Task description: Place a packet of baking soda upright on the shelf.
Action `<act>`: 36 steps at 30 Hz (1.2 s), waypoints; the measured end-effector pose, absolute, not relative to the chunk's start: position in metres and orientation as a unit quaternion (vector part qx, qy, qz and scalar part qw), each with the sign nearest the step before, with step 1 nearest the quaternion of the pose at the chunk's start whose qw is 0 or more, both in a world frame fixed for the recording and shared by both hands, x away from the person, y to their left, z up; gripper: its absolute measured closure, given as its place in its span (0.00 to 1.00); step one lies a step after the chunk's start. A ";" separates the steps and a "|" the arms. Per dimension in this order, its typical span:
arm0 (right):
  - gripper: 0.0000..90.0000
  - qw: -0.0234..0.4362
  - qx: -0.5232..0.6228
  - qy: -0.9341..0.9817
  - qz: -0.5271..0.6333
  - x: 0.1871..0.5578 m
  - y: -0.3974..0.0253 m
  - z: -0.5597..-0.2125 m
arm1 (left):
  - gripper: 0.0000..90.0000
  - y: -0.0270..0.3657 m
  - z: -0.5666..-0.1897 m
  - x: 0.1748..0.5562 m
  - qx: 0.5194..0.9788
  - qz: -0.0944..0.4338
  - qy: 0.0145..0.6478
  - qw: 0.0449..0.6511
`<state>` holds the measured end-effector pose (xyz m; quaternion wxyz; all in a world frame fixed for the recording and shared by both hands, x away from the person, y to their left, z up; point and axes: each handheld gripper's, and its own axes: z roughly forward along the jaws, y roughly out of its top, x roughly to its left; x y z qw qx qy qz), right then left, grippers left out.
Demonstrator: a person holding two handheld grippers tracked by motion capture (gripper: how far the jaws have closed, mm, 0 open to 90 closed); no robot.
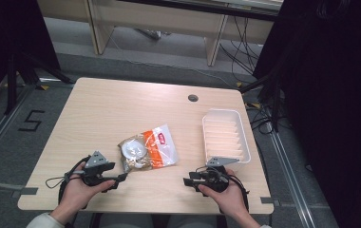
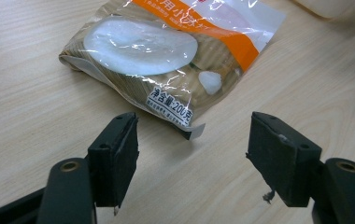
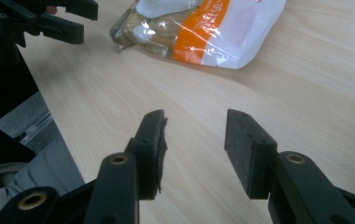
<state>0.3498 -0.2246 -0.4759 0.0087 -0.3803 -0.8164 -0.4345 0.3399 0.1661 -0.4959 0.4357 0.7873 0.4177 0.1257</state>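
A clear, orange and white food bag (image 1: 147, 148) lies flat near the middle of the wooden table (image 1: 107, 111), with pale round pieces inside. In the left gripper view the bag (image 2: 166, 51) sits just beyond the open jaws, its near corner between them. My left gripper (image 1: 120, 179) rests on the table at the front left, pointing right toward the bag, open and empty (image 2: 192, 156). My right gripper (image 1: 188, 179) rests at the front right, pointing left, open with nothing between its jaws (image 3: 194, 149). The bag (image 3: 203, 28) lies farther off in the right gripper view.
An empty white ribbed tray (image 1: 225, 136) stands at the table's right side, just beyond my right hand. A round cable hole (image 1: 193, 98) sits near the far edge. Black stands and cables flank the table on the floor.
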 end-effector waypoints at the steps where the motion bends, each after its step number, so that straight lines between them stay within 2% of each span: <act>1: 0.65 0.009 -0.383 -0.815 -0.434 0.351 -0.224 -0.475 | 0.36 0.165 -0.496 0.340 0.787 0.127 0.417 0.437; 8: 0.63 -0.004 -0.392 -0.818 -0.421 0.369 -0.211 -0.469 | 0.36 0.162 -0.497 0.339 0.787 0.124 0.415 0.441; 9: 0.63 -0.016 -0.394 -0.820 -0.416 0.372 -0.210 -0.468 | 0.36 0.162 -0.497 0.339 0.785 0.122 0.418 0.441; 11: 0.62 0.000 -0.408 -0.812 -0.417 0.375 -0.204 -0.465 | 0.36 0.164 -0.497 0.339 0.793 0.122 0.410 0.433; 12: 0.62 -0.018 -0.397 -0.817 -0.418 0.380 -0.203 -0.464 | 0.36 0.163 -0.497 0.339 0.792 0.122 0.410 0.434; 17: 0.60 -0.026 -0.406 -0.816 -0.411 0.395 -0.190 -0.457 | 0.37 0.162 -0.498 0.340 0.793 0.119 0.409 0.436; 21: 0.60 -0.013 -0.413 -0.812 -0.412 0.404 -0.181 -0.453 | 0.37 0.161 -0.498 0.339 0.789 0.120 0.411 0.440; 22: 0.60 -0.032 -0.403 -0.816 -0.413 0.412 -0.177 -0.451 | 0.37 0.161 -0.498 0.339 0.788 0.117 0.411 0.443; 25: 0.59 -0.025 -0.406 -0.816 -0.412 0.415 -0.172 -0.448 | 0.37 0.163 -0.497 0.340 0.798 0.119 0.403 0.432; 36: 0.58 -0.017 -0.423 -0.812 -0.402 0.426 -0.169 -0.451 | 0.37 0.161 -0.499 0.339 0.791 0.118 0.411 0.439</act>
